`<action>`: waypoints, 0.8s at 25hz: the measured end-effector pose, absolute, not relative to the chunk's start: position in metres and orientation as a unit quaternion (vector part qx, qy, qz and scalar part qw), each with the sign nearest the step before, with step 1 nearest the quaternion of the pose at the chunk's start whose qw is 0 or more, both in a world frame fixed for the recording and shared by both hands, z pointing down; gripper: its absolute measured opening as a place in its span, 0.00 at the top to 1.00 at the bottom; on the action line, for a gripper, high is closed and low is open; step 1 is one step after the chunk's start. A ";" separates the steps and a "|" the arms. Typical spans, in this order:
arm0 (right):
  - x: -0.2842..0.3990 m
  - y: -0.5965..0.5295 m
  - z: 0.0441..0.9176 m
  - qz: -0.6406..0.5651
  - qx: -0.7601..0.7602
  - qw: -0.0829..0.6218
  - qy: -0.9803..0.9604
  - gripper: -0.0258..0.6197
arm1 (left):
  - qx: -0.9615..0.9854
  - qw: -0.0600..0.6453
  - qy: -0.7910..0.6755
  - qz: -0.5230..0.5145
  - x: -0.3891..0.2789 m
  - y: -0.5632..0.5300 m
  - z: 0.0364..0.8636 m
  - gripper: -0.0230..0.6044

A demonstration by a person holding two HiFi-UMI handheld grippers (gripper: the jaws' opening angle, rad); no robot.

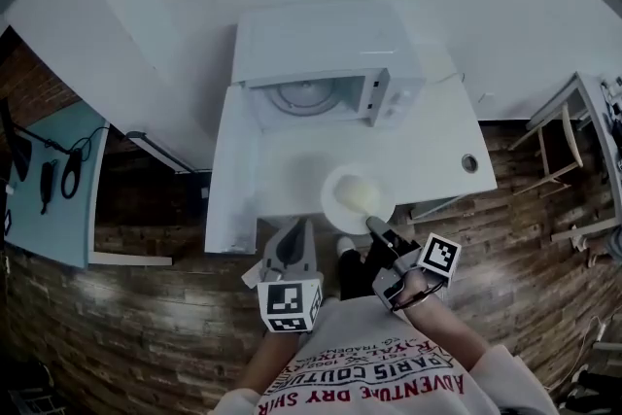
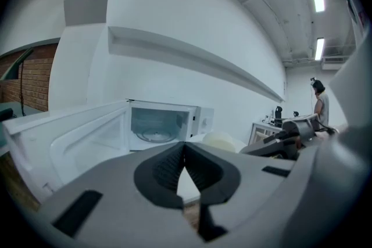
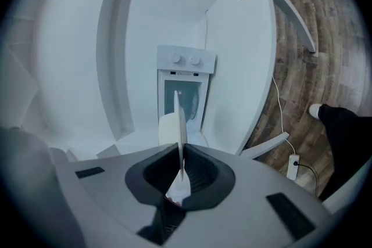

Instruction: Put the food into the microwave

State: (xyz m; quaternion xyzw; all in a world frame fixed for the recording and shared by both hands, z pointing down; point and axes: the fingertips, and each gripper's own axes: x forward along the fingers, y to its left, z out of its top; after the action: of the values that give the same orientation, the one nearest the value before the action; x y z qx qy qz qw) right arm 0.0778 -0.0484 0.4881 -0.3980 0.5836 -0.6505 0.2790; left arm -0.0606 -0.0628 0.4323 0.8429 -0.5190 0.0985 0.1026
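At the tabletop's left edge the microwave door (image 1: 230, 170) stands swung open, and just inside the near edge the left gripper (image 1: 293, 233) points toward the oven. Its own view shows the jaws closed tip to tip with nothing between them (image 2: 185, 151). The microwave (image 1: 326, 44) sits at the far edge, its cavity bare apart from the glass turntable (image 1: 306, 95). Right of the left gripper, over the near edge of the white table (image 1: 437, 141), the plate (image 1: 340, 199) carries a pale, domed piece of food (image 1: 360, 196), well short of the cavity. The right gripper (image 1: 374, 228) is clamped on the plate's near rim, and its own view shows the rim edge-on between the pads (image 3: 180, 165). The plate looks stiff, smooth and breakable, and gripped at one point of the rim it will likely lever downward. The food seems soft and lies loose, so any tilt could slide it. The rim is the only place to take hold; the opposite rim remains free for steadying.
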 end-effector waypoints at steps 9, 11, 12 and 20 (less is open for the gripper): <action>0.093 -0.158 0.484 -0.667 -0.366 0.253 0.597 0.92 | 0.822 0.112 -0.550 0.101 -0.041 -0.169 0.430 0.96; 0.098 -0.176 0.486 -0.671 -0.361 0.247 0.599 0.92 | 0.817 0.115 -0.557 0.101 -0.037 -0.187 0.431 0.96; 0.100 -0.184 0.486 -0.672 -0.356 0.247 0.600 0.92 | 0.814 0.116 -0.560 0.101 -0.035 -0.195 0.432 0.96; 0.101 -0.232 0.497 -0.682 -0.338 0.238 0.603 0.92 | 0.799 0.133 -0.577 0.103 -0.029 -0.238 0.445 0.96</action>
State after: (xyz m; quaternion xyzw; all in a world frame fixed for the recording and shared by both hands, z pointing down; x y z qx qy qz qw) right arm 0.1014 -0.2322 0.4967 -0.3385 0.6028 -0.6822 0.2381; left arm -0.0285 -0.2384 0.4450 0.7990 -0.5772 0.1033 0.1329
